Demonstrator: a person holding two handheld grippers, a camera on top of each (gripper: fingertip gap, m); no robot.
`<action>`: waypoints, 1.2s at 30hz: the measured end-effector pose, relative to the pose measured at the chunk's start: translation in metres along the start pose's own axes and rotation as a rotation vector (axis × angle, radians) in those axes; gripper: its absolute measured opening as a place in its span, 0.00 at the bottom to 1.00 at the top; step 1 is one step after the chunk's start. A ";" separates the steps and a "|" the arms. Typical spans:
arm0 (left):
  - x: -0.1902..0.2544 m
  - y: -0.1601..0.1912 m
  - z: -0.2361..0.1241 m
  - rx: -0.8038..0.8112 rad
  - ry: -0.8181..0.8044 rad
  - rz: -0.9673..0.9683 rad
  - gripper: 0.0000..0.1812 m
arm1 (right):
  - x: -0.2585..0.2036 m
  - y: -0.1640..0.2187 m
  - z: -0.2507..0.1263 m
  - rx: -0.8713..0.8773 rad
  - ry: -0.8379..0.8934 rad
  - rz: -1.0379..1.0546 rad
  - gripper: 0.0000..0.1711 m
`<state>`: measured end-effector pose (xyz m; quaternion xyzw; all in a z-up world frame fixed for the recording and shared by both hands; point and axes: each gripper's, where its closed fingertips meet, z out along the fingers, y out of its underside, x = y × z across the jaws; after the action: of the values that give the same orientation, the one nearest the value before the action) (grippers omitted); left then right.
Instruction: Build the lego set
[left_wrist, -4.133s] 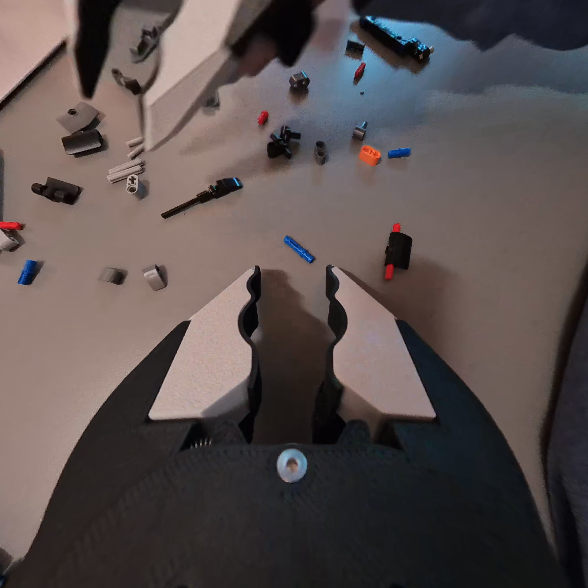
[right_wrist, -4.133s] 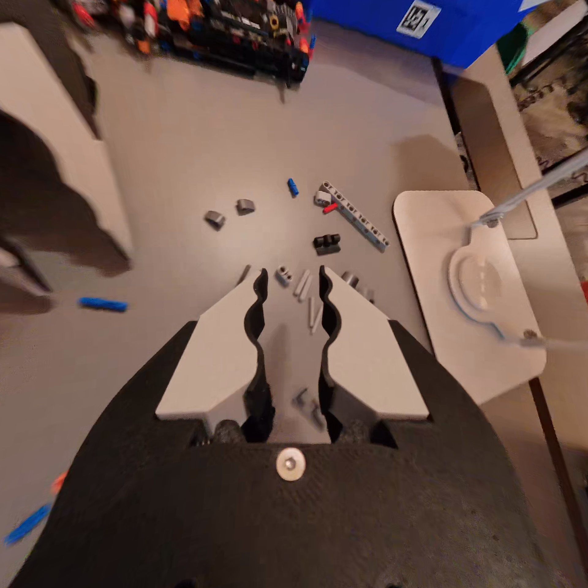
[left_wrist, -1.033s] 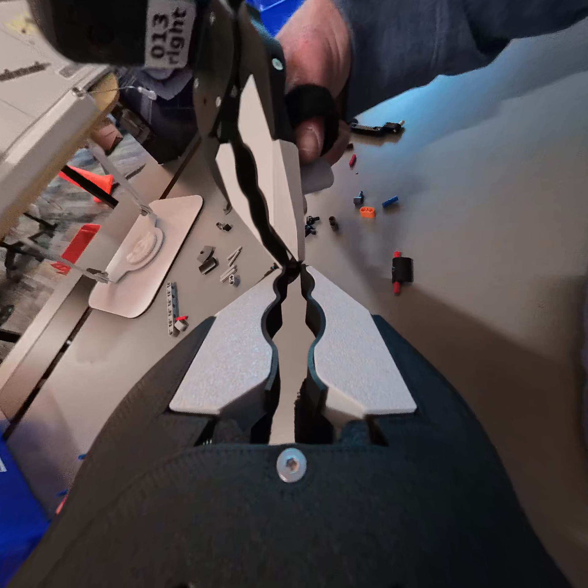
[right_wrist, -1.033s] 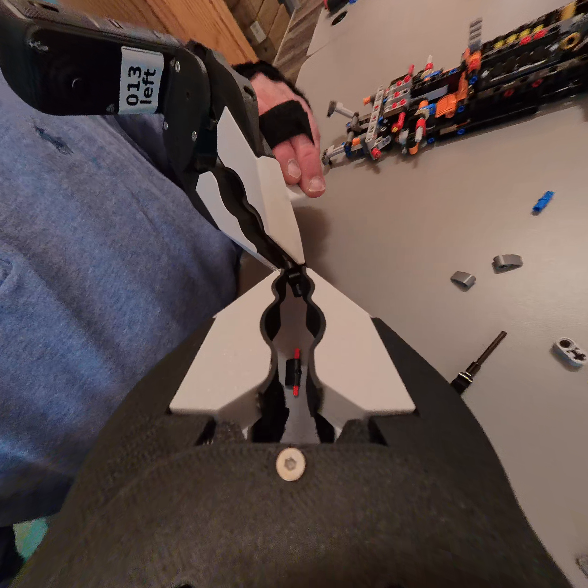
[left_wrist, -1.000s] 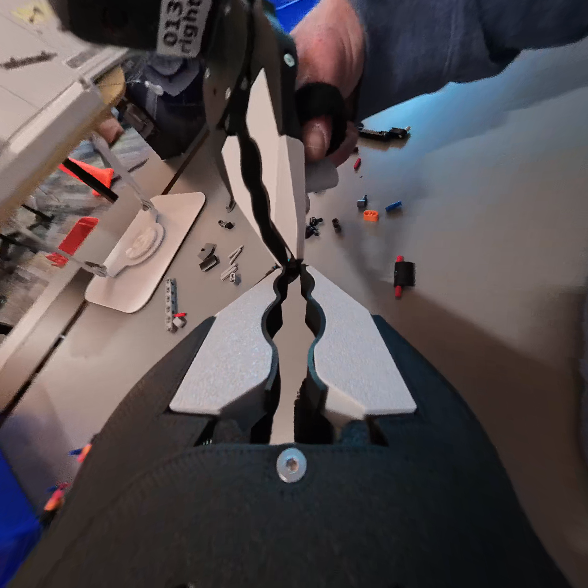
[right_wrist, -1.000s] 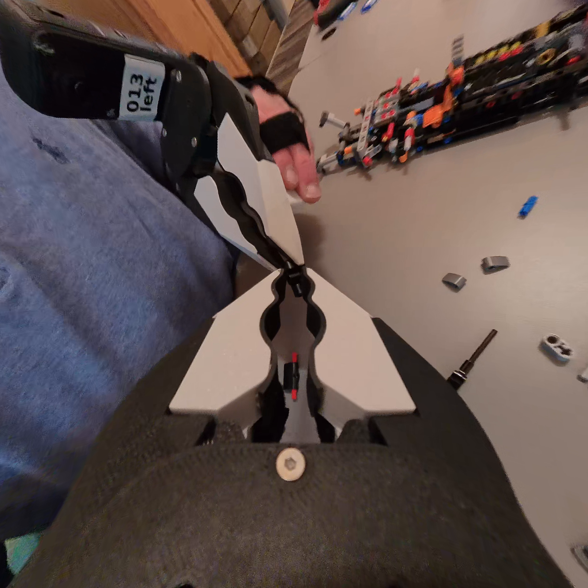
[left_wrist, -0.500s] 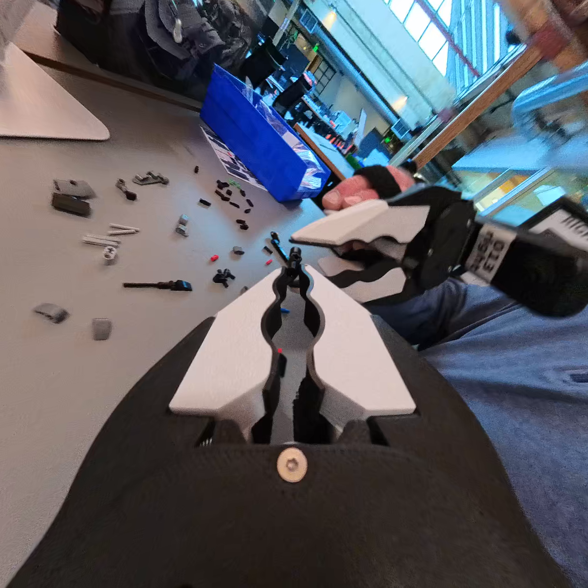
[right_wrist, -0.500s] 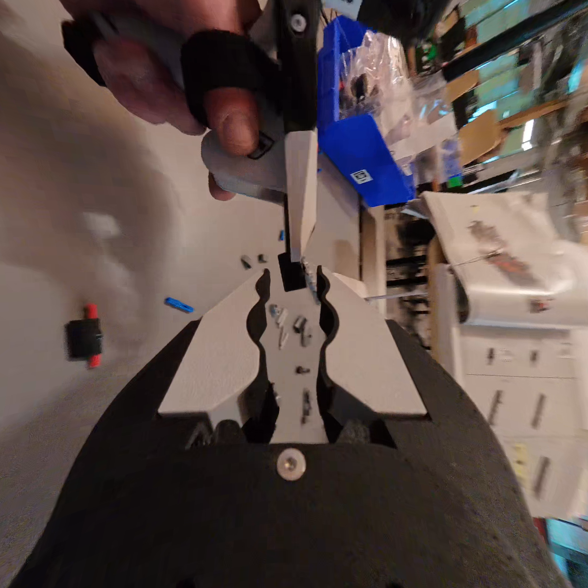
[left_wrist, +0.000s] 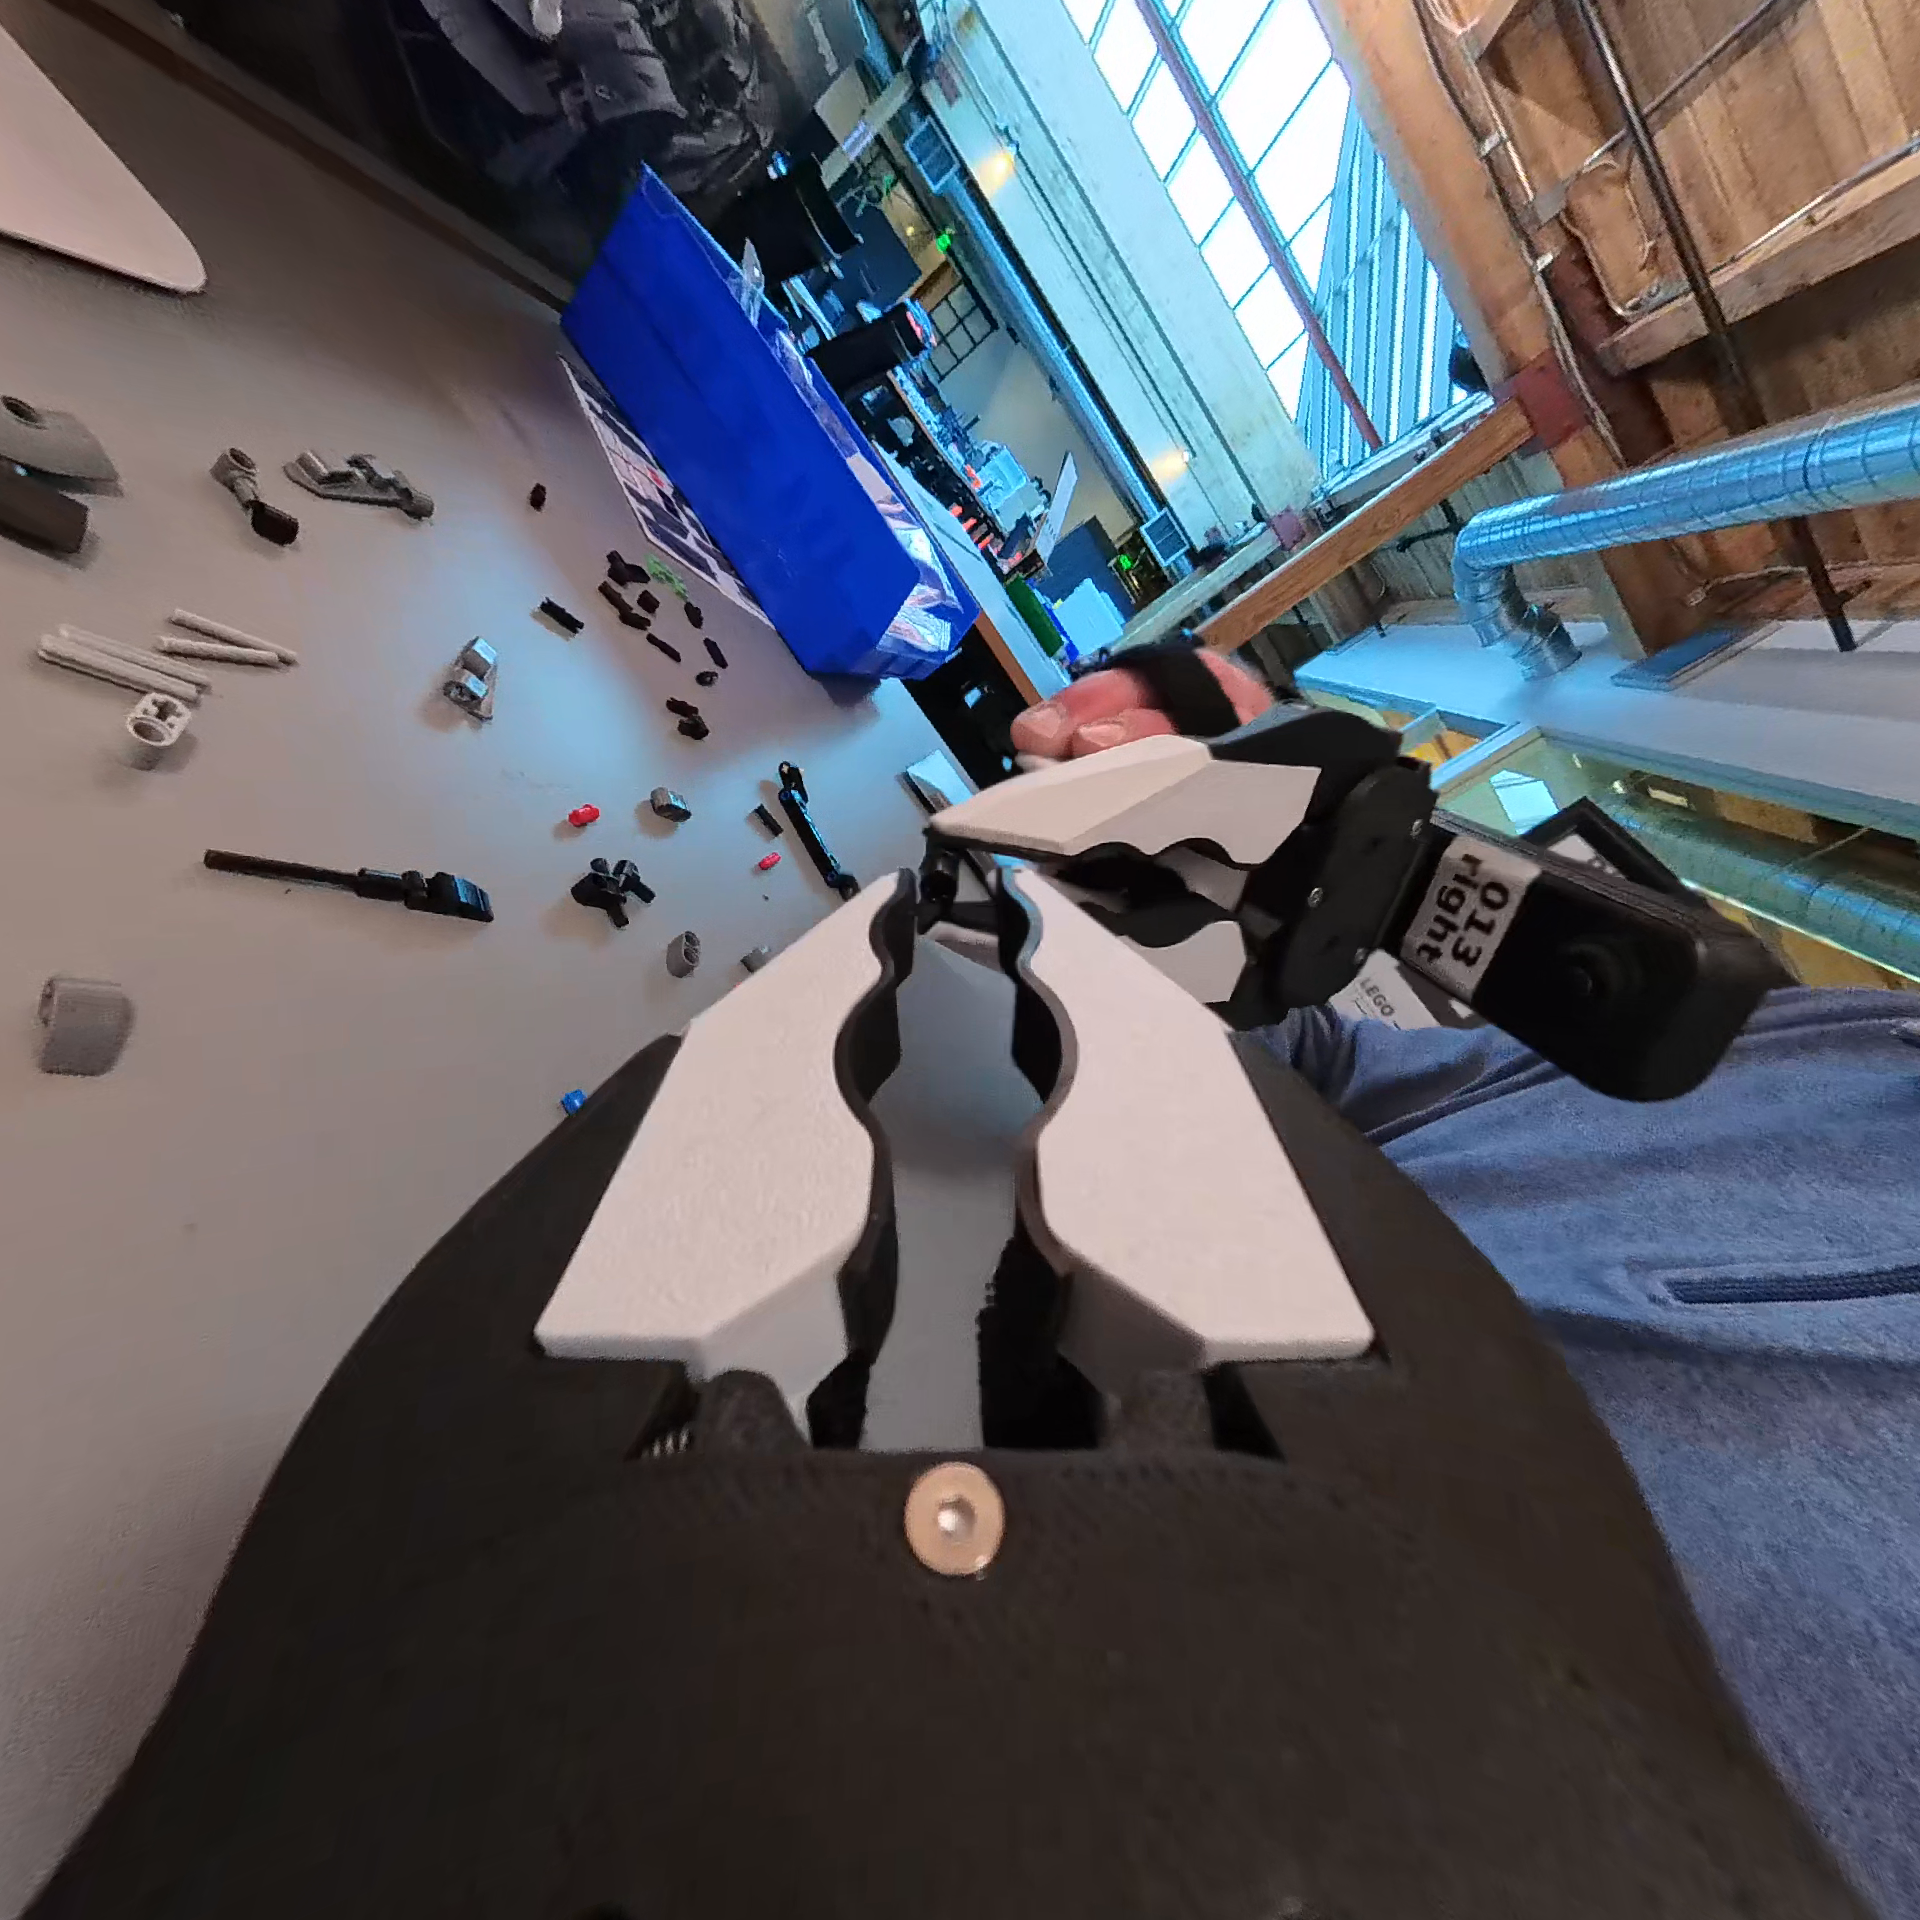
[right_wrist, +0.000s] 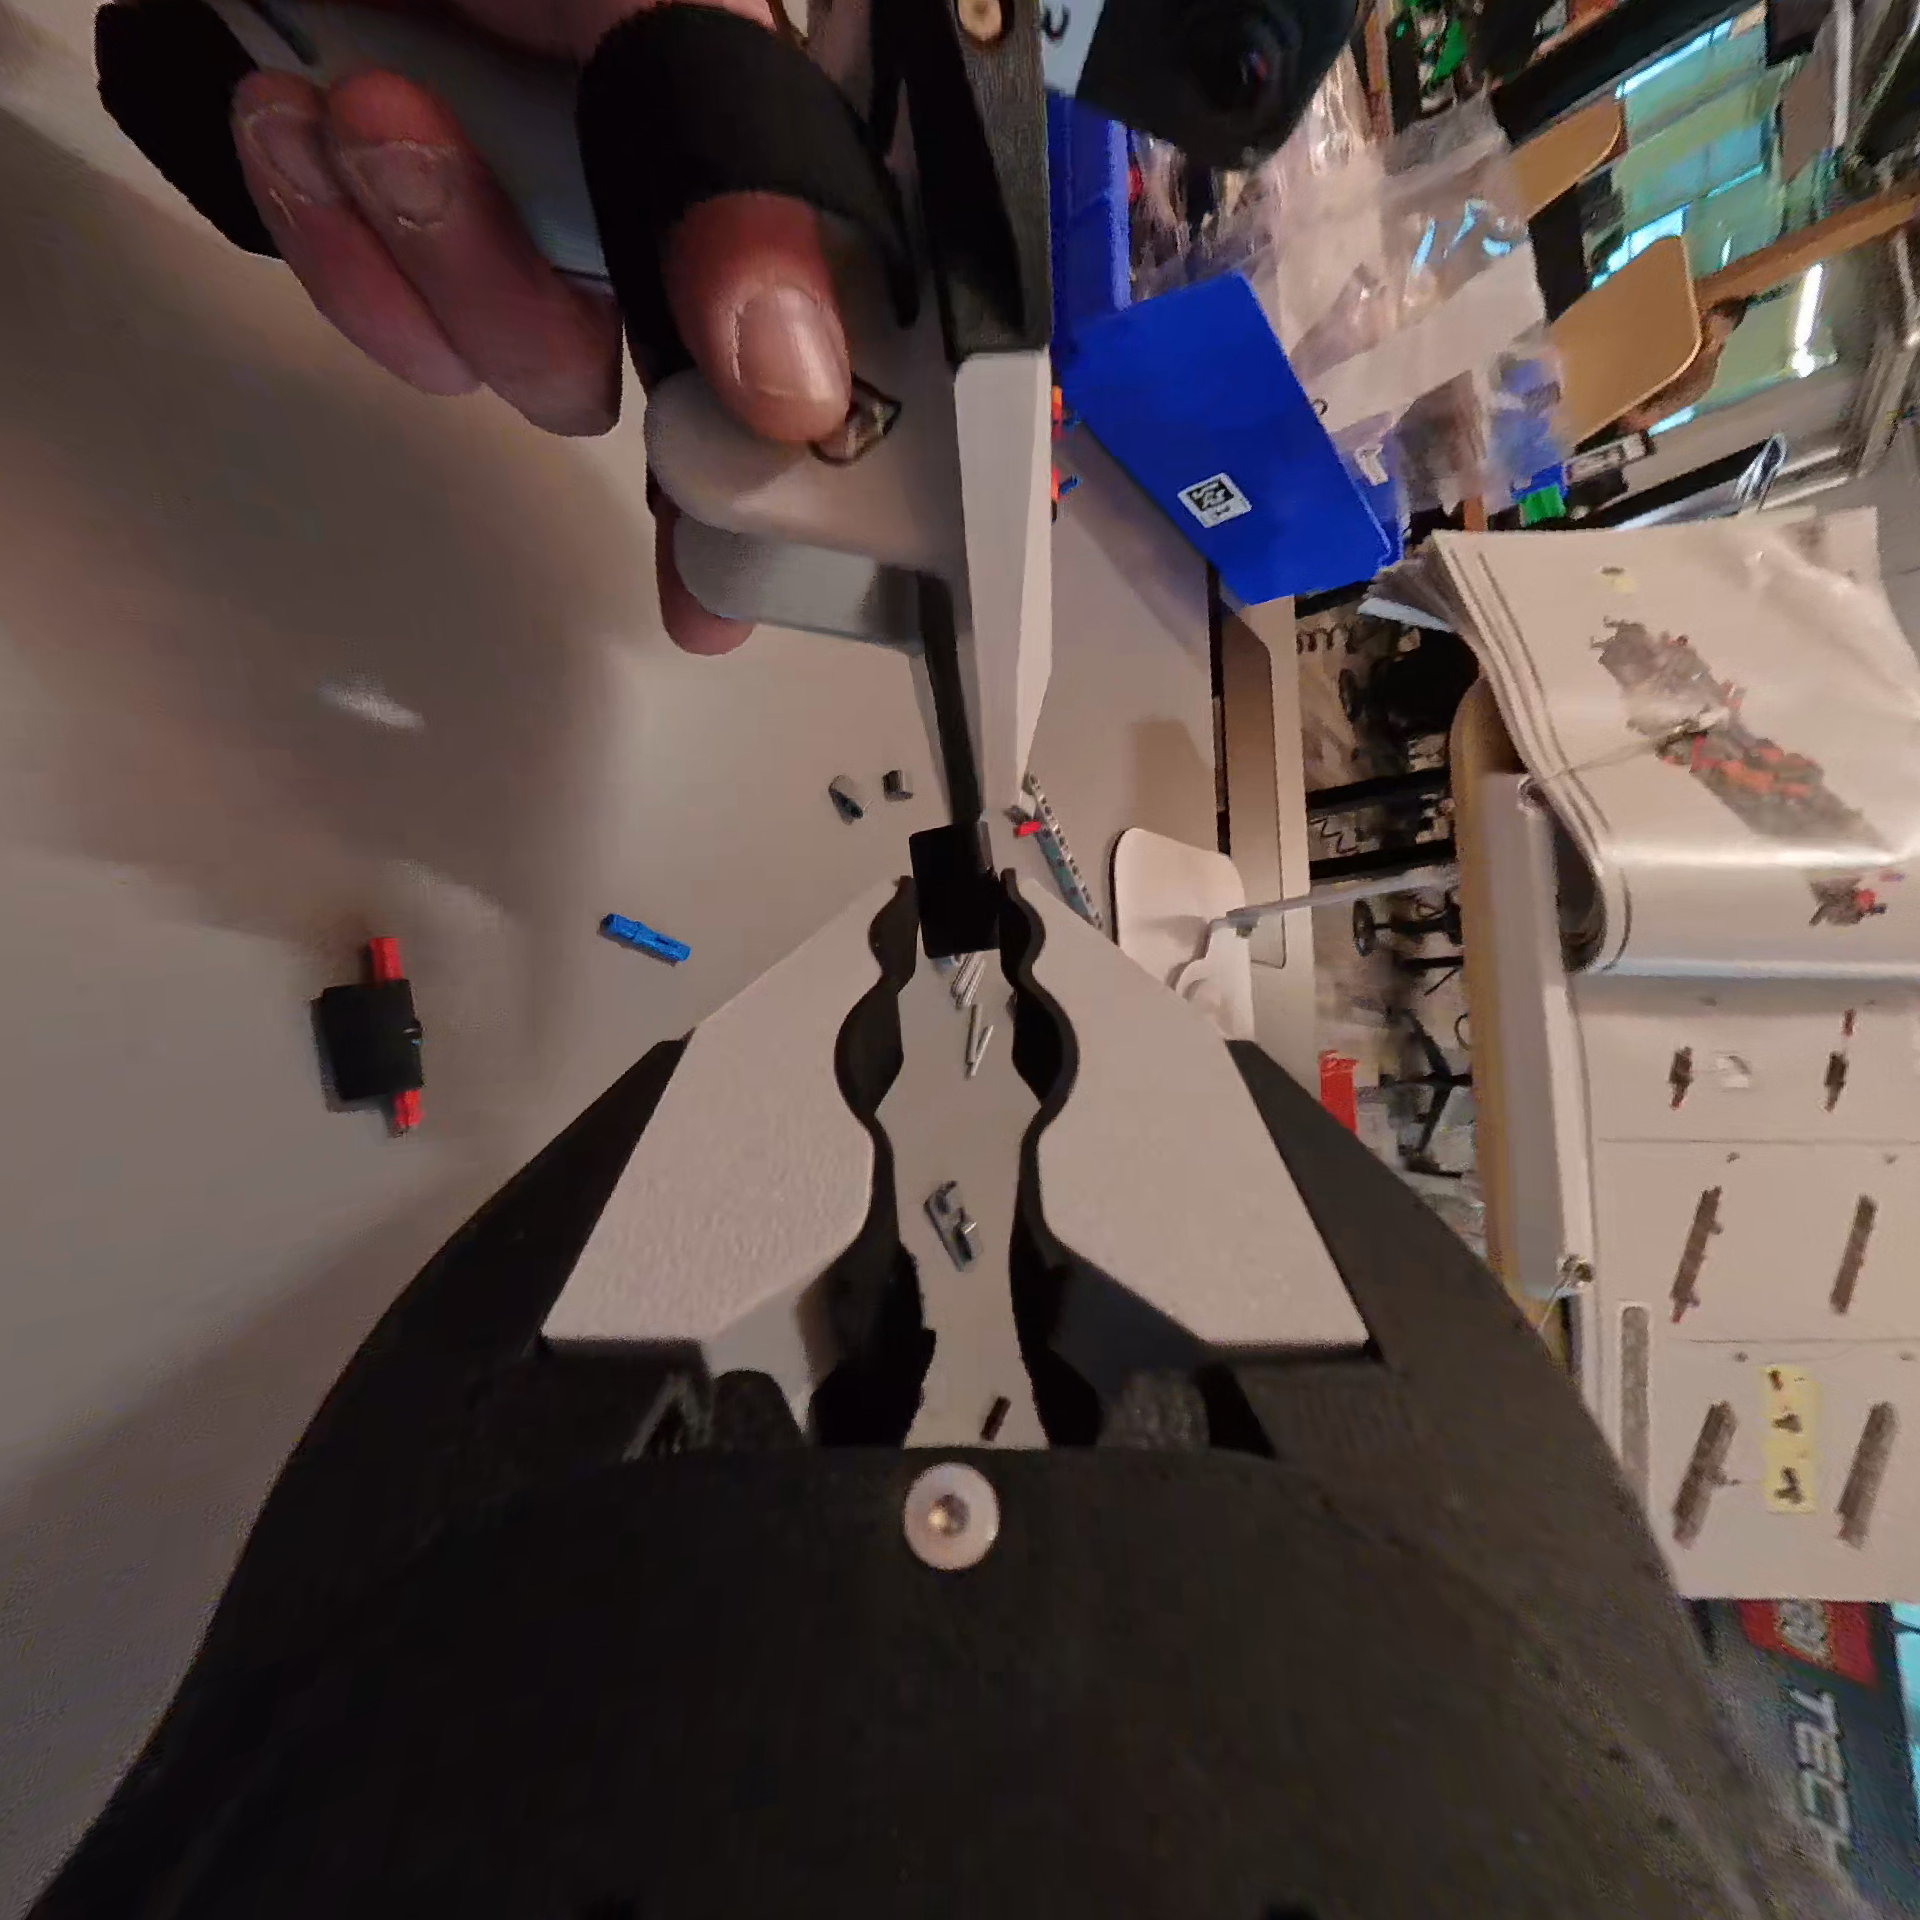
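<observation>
Above the table (right_wrist: 260, 644), the right claw (right_wrist: 951, 914) pinches 1 small black piece (right_wrist: 948, 902) tip-to-tip against the left claw (right_wrist: 961, 800), pressed together on its far end.

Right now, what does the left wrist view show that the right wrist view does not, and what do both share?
Only the left wrist view shows the long black axle piece and scattered black pins. Only the right wrist view shows the open instruction booklet, the black piece with red ends and a blue pin. Both show the blue bin and the two hand-held grippers meeting on a small black piece.
</observation>
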<state>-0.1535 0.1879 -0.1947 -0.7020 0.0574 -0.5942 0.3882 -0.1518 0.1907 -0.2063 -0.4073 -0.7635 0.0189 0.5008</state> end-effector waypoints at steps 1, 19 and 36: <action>0.000 -0.003 -0.001 0.013 -0.001 0.007 0.08 | -0.001 0.004 -0.002 -0.009 -0.012 0.018 0.08; -0.033 0.042 -0.012 -0.248 -0.271 0.382 0.16 | -0.128 0.087 -0.061 -0.178 -0.516 0.715 0.08; -0.022 0.064 -0.018 -0.323 -0.303 0.506 0.18 | -0.108 0.086 -0.086 -0.133 -0.392 0.755 0.15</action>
<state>-0.1513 0.1463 -0.2512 -0.7984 0.2650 -0.3510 0.4112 -0.0146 0.1461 -0.2821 -0.6783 -0.6411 0.2286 0.2769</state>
